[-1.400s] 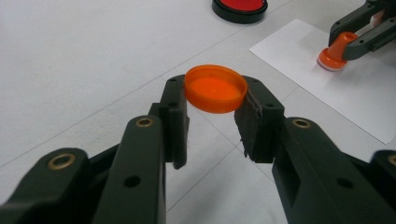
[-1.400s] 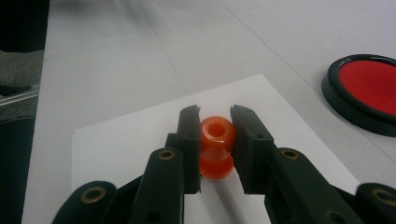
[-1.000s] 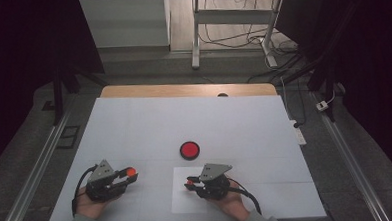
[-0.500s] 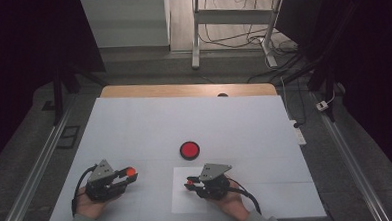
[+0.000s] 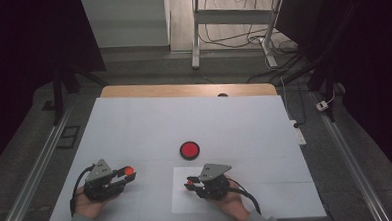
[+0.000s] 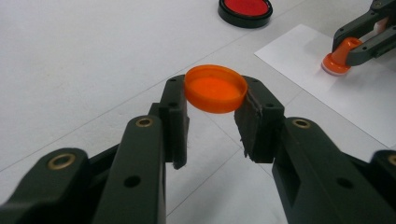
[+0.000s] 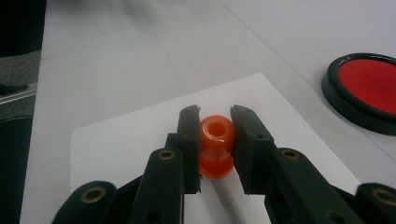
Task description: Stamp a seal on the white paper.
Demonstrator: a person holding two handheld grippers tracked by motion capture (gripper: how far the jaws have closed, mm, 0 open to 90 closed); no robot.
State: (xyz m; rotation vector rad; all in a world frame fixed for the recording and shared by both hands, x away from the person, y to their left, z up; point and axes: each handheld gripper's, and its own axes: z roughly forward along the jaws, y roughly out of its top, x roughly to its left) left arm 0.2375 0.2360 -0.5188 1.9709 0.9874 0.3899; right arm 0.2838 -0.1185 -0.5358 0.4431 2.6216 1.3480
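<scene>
Left tongs (image 6: 212, 121) are clenching an orange cap (image 6: 215, 87) by its rim, holding it level and clear of the desk (image 5: 134, 128), seemingly keeping it out of the way; right tongs (image 7: 214, 133) are gripping an orange stamp (image 7: 216, 147) by its waist, standing it upright with its base on a white paper sheet (image 7: 126, 140), likely for making a print. A red ink pad (image 5: 189, 150) in a black tray is sitting just beyond the sheet, between both tongs and farther up the desk.
</scene>
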